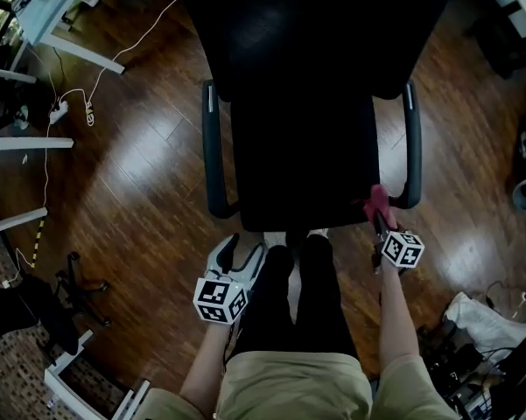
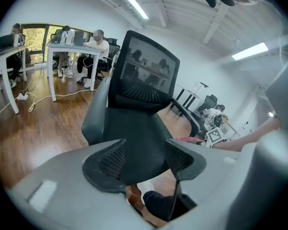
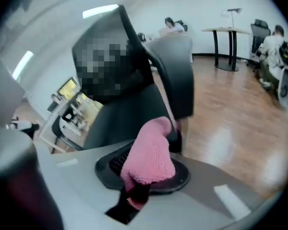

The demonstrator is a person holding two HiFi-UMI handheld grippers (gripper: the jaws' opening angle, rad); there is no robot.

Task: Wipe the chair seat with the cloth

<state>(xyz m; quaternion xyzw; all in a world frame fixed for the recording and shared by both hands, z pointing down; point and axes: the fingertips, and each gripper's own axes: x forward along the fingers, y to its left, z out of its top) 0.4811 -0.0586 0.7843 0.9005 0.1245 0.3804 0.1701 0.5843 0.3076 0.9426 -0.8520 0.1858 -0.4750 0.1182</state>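
A black office chair stands in front of me, its dark seat between two armrests. My right gripper is shut on a pink cloth at the seat's front right corner, beside the right armrest. In the right gripper view the pink cloth bulges out over the jaws, with the seat just beyond. My left gripper hangs open and empty below the seat's front left edge; in the left gripper view its pads frame the seat and the backrest.
The floor is dark wood. White desk legs and a white cable with a power strip lie at the left. Cables and a white bag sit at the lower right. People sit at desks in the background.
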